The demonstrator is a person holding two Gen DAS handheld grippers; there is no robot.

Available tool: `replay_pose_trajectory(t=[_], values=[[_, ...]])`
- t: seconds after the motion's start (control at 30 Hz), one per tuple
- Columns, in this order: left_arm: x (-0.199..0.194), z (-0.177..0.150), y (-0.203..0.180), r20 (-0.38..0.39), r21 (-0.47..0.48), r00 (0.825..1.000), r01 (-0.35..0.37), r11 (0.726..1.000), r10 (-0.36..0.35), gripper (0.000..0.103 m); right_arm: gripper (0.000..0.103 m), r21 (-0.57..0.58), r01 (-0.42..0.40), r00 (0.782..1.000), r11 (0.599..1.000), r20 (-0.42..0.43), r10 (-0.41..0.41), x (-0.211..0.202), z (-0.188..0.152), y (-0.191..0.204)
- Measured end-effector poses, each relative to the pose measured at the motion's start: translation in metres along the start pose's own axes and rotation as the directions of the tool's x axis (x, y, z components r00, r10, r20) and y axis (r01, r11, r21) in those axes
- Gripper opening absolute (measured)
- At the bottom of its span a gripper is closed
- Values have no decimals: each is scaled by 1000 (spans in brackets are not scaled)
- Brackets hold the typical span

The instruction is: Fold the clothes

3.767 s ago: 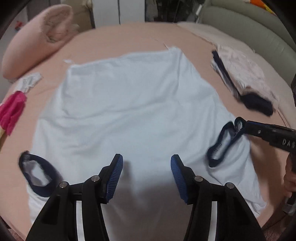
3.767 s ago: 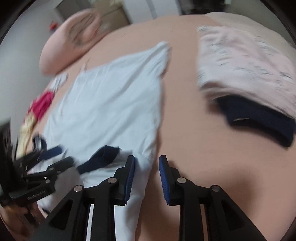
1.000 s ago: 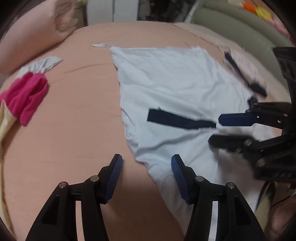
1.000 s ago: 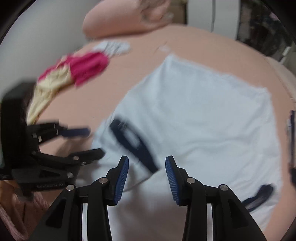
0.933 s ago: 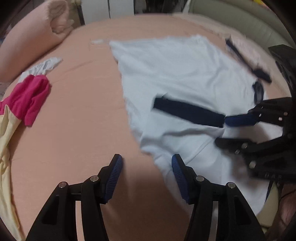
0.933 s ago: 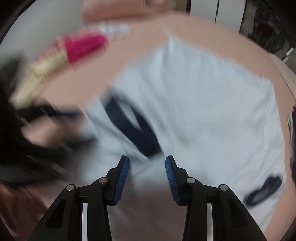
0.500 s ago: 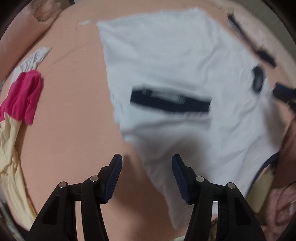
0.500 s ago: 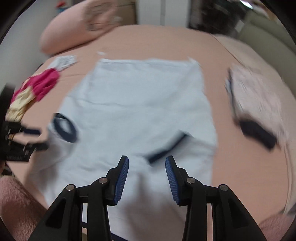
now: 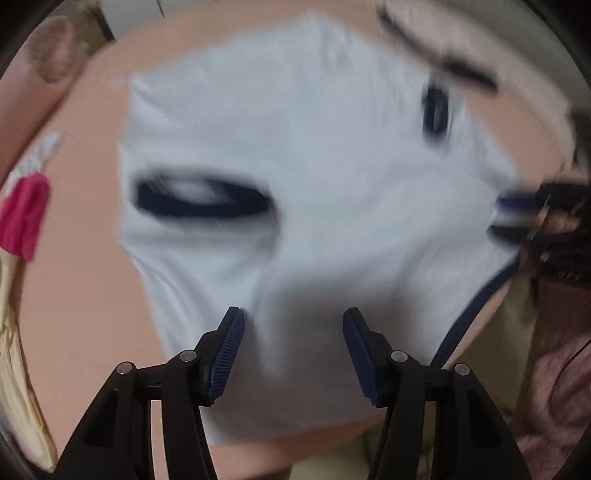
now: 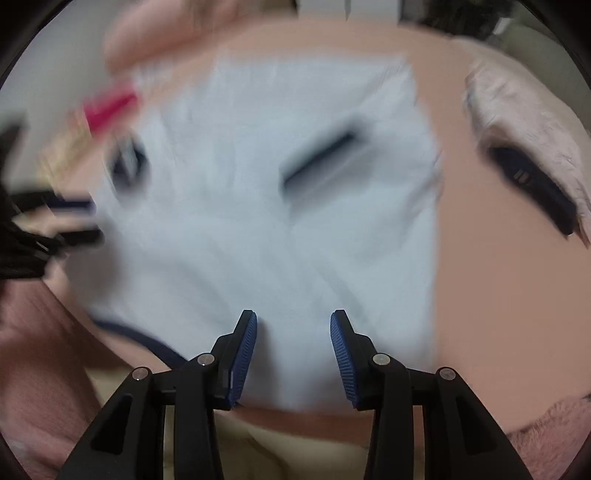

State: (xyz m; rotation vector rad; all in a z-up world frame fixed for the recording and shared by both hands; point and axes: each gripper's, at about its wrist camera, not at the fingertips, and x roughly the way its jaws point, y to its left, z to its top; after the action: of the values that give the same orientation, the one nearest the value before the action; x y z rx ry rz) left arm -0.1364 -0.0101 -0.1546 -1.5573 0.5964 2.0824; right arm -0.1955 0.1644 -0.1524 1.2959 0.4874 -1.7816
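The left claw (image 9: 293, 354) is wide and holds nothing; the white T-shirt (image 9: 314, 177) lies flat on the bed (image 9: 81, 295) directly ahead of it, sleeves folded in, long axis running away. The right claw (image 10: 293, 354), also wide and empty, hovers equally near the collar end.

Peach bed (image 9: 81, 295), pink pillow (image 9: 22, 92), white cabinet (image 10: 369, 7)

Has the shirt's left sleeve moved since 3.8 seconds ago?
Yes. The sleeve's navy cuff now lies folded inward on the white shirt, farther from the pink garment; earlier it stuck out past the shirt's left edge.
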Motion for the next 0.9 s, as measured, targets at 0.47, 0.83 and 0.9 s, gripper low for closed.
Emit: replay_pose_trajectory(t=[0.47,0.83,0.9], values=[[9,5,-23,88,-31,996,25,999,-22,54,43,-149,5,999,989,-41,-12,64,24,51],[-50,78,42,266,103,959,75,992,-100,53,42,-179,-128,981,975,120,151,-23,98,22],[-30,122,44,277,181,954,61,982,-111,53,42,-198,-110,983,974,126,137,-3,161,17]])
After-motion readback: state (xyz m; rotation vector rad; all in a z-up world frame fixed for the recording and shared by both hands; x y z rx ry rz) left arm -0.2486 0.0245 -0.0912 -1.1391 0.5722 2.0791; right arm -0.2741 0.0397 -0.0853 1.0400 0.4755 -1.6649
